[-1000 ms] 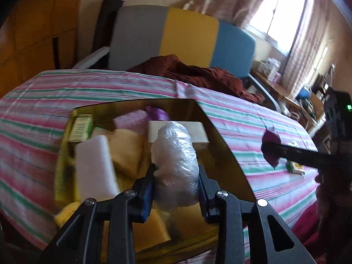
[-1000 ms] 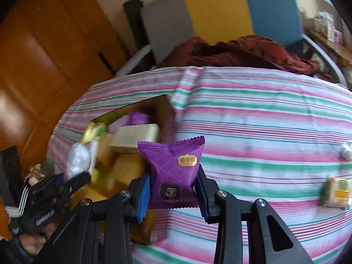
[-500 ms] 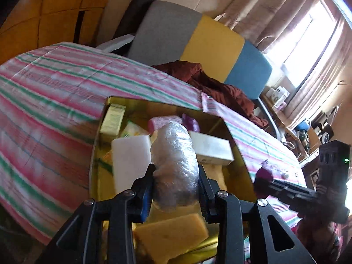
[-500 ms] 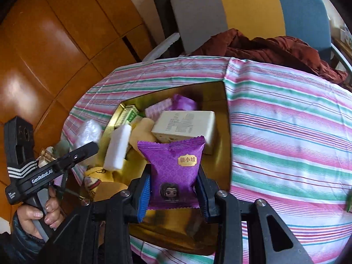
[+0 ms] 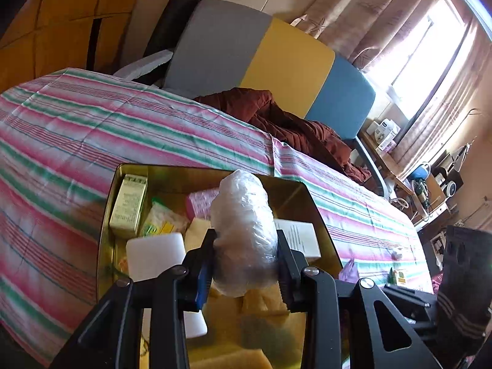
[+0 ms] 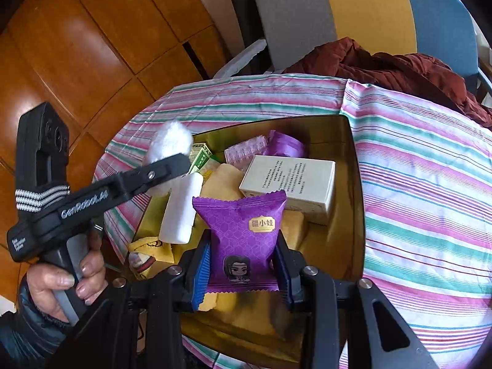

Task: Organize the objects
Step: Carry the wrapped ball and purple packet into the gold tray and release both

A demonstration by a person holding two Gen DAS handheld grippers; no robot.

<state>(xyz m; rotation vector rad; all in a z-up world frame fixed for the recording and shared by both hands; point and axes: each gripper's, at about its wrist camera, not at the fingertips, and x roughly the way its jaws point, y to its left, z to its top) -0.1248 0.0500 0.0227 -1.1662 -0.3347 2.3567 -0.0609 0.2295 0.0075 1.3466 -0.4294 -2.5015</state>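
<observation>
A gold tin tray [image 5: 319, 212] [image 6: 353, 184] lies on the striped tablecloth, filled with several packets, a white block [image 5: 153, 253] [image 6: 181, 209] and a cream box [image 6: 289, 181]. My left gripper [image 5: 246, 264] is shut on a clear plastic-wrapped bundle [image 5: 243, 233], held above the tray's near part. The same bundle [image 6: 169, 144] shows in the right wrist view, at the tray's left edge. My right gripper [image 6: 243, 267] is shut on a purple snack packet [image 6: 243, 233], hanging over the tray's front half.
A grey, yellow and blue chair [image 5: 270, 58] with a brown cloth [image 5: 276, 117] stands behind the table. Two small items [image 5: 399, 273] lie on the cloth to the tray's right. A hand [image 6: 58, 279] holds the left gripper's handle. Wooden panels [image 6: 92, 46] lie behind.
Both grippers have moved over the tray with their loads still held. The right one came in from the bare cloth to the tray's right; the left one shifted across and rolled a little.
</observation>
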